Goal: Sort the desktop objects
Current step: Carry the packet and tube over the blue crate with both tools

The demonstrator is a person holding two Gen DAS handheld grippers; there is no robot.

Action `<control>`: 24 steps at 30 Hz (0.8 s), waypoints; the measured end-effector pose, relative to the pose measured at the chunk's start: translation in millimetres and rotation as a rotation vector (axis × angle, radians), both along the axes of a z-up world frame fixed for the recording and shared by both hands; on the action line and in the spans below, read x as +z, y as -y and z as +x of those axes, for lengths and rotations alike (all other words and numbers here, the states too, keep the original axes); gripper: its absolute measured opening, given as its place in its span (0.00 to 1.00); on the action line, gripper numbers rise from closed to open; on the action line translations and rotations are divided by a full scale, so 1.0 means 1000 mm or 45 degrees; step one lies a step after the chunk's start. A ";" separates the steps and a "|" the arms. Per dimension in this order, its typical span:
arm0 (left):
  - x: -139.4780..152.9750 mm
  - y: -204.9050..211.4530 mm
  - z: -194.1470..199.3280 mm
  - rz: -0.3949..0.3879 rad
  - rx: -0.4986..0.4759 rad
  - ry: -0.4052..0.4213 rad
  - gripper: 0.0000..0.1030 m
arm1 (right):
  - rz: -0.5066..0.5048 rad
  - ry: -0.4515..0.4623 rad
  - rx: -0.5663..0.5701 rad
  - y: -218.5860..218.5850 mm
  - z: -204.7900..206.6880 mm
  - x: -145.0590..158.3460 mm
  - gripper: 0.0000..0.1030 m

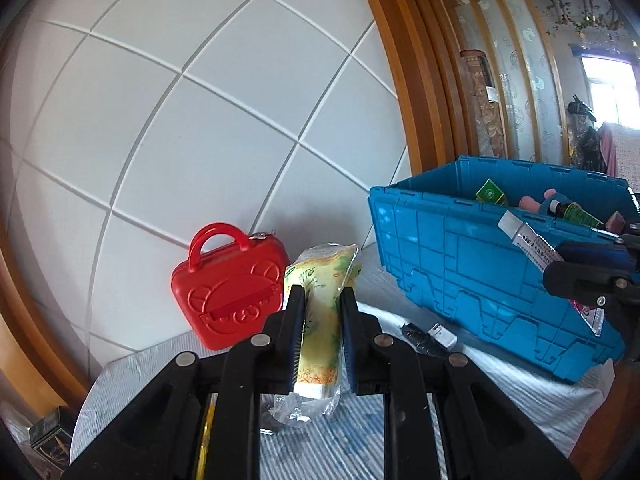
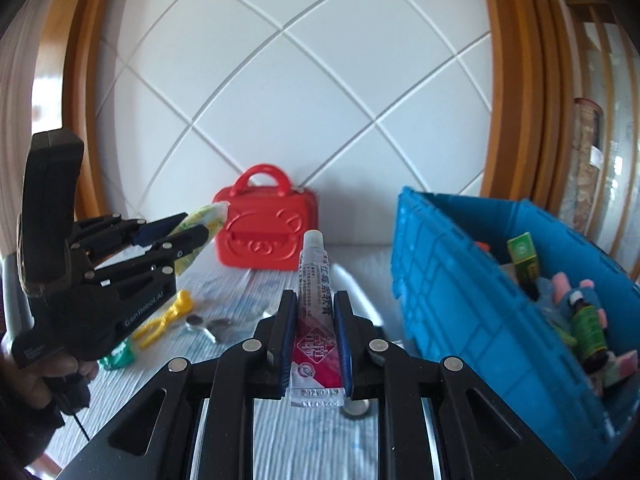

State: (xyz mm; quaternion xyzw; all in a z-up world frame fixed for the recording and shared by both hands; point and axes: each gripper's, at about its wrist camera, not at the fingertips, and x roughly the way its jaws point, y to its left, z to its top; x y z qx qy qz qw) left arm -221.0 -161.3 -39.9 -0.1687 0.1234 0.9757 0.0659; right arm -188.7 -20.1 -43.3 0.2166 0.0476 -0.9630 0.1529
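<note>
Clamping a yellow-green packet [image 1: 320,312] in left tool [image 1: 320,300], ointment tube [image 2: 316,312] pinched upright in right tool [image 2: 316,304]

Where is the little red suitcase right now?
The red suitcase stands on the striped cloth against the white tiled wall, left of the blue crate, just behind the left gripper and its yellow-green packet.

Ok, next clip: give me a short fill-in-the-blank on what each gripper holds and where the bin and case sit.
1. The left gripper is shut on a yellow-green ____.
2. The right gripper is shut on a white and red ____.
3. The open bin holding sorted items is coloured ____.
4. The red case stands against the white ____.

Missing words: packet; tube; blue; wall
</note>
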 end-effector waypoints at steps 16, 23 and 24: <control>0.040 -0.190 -0.028 0.010 -0.146 -0.093 0.17 | -0.038 -0.159 -0.124 -0.187 0.009 0.058 0.18; 0.054 -0.256 -0.036 -0.015 -0.197 -0.104 0.17 | -0.071 -0.160 -0.198 -0.260 0.004 0.066 0.18; 0.057 -0.265 -0.039 -0.022 -0.206 -0.106 0.17 | -0.076 -0.158 -0.208 -0.268 0.002 0.066 0.18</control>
